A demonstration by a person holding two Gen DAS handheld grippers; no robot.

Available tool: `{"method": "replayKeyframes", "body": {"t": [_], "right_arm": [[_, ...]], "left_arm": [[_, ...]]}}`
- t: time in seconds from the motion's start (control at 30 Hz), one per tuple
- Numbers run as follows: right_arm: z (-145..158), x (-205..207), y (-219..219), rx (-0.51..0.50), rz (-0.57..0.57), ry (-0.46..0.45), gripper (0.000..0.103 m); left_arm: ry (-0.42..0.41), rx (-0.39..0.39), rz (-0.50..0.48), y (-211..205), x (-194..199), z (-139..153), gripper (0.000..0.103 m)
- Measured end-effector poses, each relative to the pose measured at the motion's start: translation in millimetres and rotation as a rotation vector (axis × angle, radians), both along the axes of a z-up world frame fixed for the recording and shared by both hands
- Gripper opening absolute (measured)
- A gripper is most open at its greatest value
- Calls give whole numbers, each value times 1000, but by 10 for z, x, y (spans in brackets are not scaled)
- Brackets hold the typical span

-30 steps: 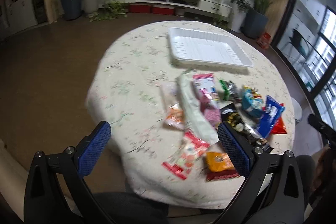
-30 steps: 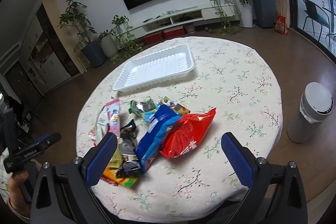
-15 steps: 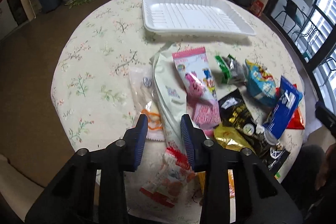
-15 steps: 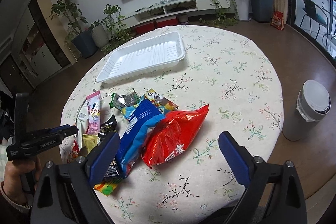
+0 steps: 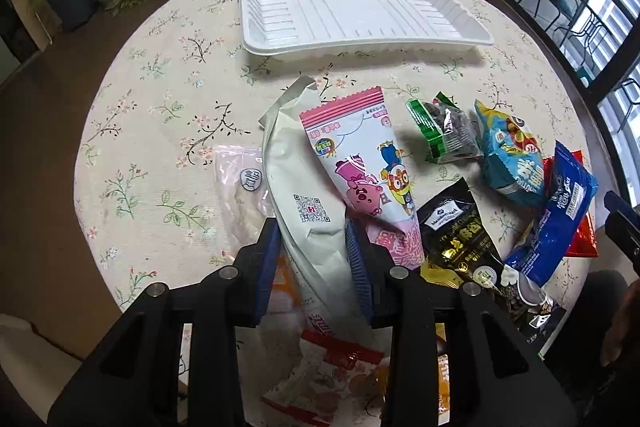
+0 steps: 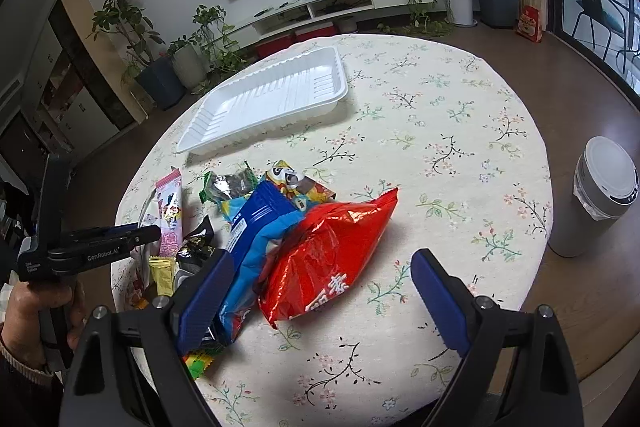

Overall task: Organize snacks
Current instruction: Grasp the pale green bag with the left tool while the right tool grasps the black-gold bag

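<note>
A heap of snack packets lies on the near side of a round floral table [image 5: 160, 99]. My left gripper [image 5: 314, 259] is shut on a long cream-white packet [image 5: 296, 187] that lies partly under a pink cartoon packet [image 5: 360, 163]. An empty white tray [image 5: 352, 7] sits beyond the heap; it also shows in the right wrist view [image 6: 272, 103]. My right gripper [image 6: 320, 291] is open and empty, held above a red bag [image 6: 332, 251] and a blue bag [image 6: 256, 231]. The left gripper [image 6: 132, 235] shows at the left of the right wrist view.
Green [image 5: 444, 135], light blue [image 5: 508, 155], black [image 5: 456, 231] and dark blue [image 5: 560, 211] packets lie right of my left gripper. A clear packet [image 5: 236, 179] lies to its left. A grey bin [image 6: 596, 195] stands on the floor beside the table's right edge.
My left gripper has moved down and forward onto the heap and closed from wide open onto the cream-white packet. My right gripper has come slightly closer to the red and blue bags, still open.
</note>
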State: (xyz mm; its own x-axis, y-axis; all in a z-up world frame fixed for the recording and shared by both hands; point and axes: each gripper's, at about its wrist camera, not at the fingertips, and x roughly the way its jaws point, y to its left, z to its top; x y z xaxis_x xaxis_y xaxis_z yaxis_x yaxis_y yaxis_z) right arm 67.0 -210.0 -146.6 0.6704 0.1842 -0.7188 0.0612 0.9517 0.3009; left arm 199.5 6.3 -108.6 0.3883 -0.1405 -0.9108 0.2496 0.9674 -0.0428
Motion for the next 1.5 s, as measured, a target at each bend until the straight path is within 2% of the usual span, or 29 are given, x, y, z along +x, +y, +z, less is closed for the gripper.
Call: {"method": "replayKeyframes", "body": {"t": [0.17,0.33,0.43,0.53,0.67,0.83,1.0,1.07,1.1,1.17,1.23,1.37,1.5], "right_arm": [[-26,27,-3,11,0,10,93],[12,6,-2,-10,0,2,92],[75,28,11,13,18,10,84],[201,67,138,26,68,-10,81],[335,103,299,7,98,-31,79],[262,53,247,57,82,53,79],[339,61,567,60,220,39,75],[358,153,763,33,295,37,74],[340,206,846,9,323,48,72],[261,341,1006,-33,387,96,62],[193,437,1112,-46,444,135,56],[33,561,1326,-166,534,195,48],[-130,654,1443,-256,586,270,46]], "left_arm": [[13,52,-26,-84,103,-128,37],[-12,-4,-16,-57,112,-174,31],[-35,-14,-19,-33,71,-166,28],[-53,-42,-14,14,33,-147,27],[-61,-94,-23,100,-4,-122,24],[-93,-168,1,244,-58,-34,22],[-107,-291,42,453,-103,7,21],[-121,-332,49,516,-142,31,21],[-127,-403,50,583,-171,50,21],[-133,-466,60,681,-201,68,21],[-159,-519,62,767,-234,92,21],[-156,-551,78,826,-206,78,21],[-159,-577,67,813,-224,80,21]]}}
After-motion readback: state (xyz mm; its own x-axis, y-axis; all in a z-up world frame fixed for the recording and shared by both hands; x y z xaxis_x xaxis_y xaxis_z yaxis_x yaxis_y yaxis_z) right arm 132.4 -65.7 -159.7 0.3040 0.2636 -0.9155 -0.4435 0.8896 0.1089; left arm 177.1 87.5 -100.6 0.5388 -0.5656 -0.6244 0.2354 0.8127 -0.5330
